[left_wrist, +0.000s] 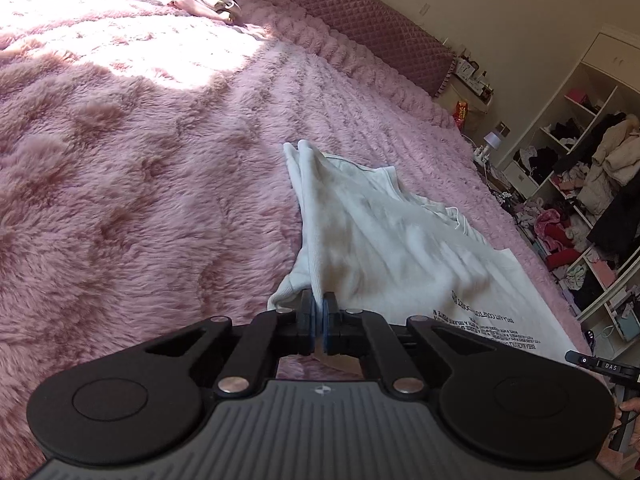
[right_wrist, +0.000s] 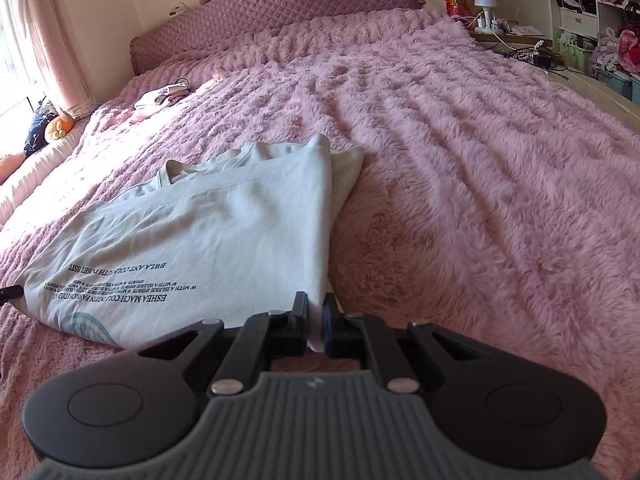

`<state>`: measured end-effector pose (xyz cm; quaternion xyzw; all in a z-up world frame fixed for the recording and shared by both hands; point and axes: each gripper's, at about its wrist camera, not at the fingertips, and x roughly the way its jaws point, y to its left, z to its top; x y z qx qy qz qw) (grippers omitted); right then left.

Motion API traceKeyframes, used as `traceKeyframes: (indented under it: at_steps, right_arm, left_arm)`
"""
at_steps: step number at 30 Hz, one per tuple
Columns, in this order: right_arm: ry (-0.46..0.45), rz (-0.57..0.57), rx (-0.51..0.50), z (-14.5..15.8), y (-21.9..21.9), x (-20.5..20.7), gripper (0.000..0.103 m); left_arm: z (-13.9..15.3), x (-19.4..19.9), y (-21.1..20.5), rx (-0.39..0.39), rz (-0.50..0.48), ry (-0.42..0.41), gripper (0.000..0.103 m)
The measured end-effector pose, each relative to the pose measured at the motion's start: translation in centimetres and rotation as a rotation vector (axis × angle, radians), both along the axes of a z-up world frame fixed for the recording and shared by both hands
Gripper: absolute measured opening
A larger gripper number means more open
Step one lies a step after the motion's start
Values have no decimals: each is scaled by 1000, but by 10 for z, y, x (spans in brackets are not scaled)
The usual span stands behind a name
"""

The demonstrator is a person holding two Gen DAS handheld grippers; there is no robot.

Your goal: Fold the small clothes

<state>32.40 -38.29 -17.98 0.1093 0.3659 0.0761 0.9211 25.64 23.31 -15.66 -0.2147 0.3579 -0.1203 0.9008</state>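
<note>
A white T-shirt point(left_wrist: 380, 232) with black printed text lies on the pink fluffy bedspread point(left_wrist: 140, 160), folded lengthwise with its sleeves tucked in. My left gripper point(left_wrist: 319, 304) is shut on the near left edge of its hem. In the right wrist view the same T-shirt point(right_wrist: 208, 224) spreads out to the left, and my right gripper point(right_wrist: 316, 306) is shut on its near right edge, with white cloth pinched between the pads. Both held edges rise slightly off the bedspread point(right_wrist: 460, 180).
A small pile of pale clothes point(right_wrist: 162, 96) lies far back near the quilted headboard point(right_wrist: 280, 4). A bedside table with a lamp point(right_wrist: 486, 6) and cluttered wardrobe shelves point(left_wrist: 580, 200) stand to the right. A hand with the other gripper's body point(left_wrist: 616, 368) shows at the left view's right edge.
</note>
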Motion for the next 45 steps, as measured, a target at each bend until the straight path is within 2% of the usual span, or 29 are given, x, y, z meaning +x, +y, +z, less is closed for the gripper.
traceKeyframes:
  at_steps: [3,6,8,9,10,12,13,16,21,26,29,31,36,37,41,45]
  right_arm:
    - [62,-2,-15,-25,0,4,0]
    - [66,-22,-10,-38,2,4,1]
    - [62,-32,-1,-39,1,2,1]
    - [59,-35,-5,-38,1,2,4]
    - [58,-38,-10,-35,1,1,9]
    - [35,-76,-45,-26,4,-4,49]
    - [7,-88,-65,-20,6,-8,52]
    - [-67,-81,-98,-1,18,-17,50]
    - [-138,10,-18,21,60,-10,50]
    - [-154,119,47,24,114,12,50]
    - [-153,170,87,19,140,20,50]
    - [-140,198,84,12,158,24,50]
    - [-68,187,-36,-14,173,27,49]
    - [-41,180,-56,-22,170,26,48]
    - [-3,174,-57,-37,154,24,43]
    - [5,174,-70,-26,153,27,44]
  left_arm:
    - [-19,6,-8,49,-31,89,3]
    - [-20,9,-14,95,-46,89,3]
    - [-18,9,-13,88,-53,93,4]
    - [-16,9,-11,74,-56,94,5]
    - [-12,8,-7,54,-50,93,6]
    - [-3,3,-1,21,-36,69,8]
    - [4,-1,1,22,-18,47,12]
    - [20,-3,3,-9,-7,-12,14]
    - [35,12,-29,-75,-77,-70,17]
    - [33,31,-77,-65,-166,-90,23]
    - [23,41,-95,-83,-189,-72,25]
    - [16,46,-104,-89,-199,-49,32]
    - [-5,50,-115,28,-199,23,41]
    - [-10,51,-115,31,-200,41,41]
    - [-23,48,-105,-21,-194,47,41]
    - [-19,46,-101,-47,-189,40,41]
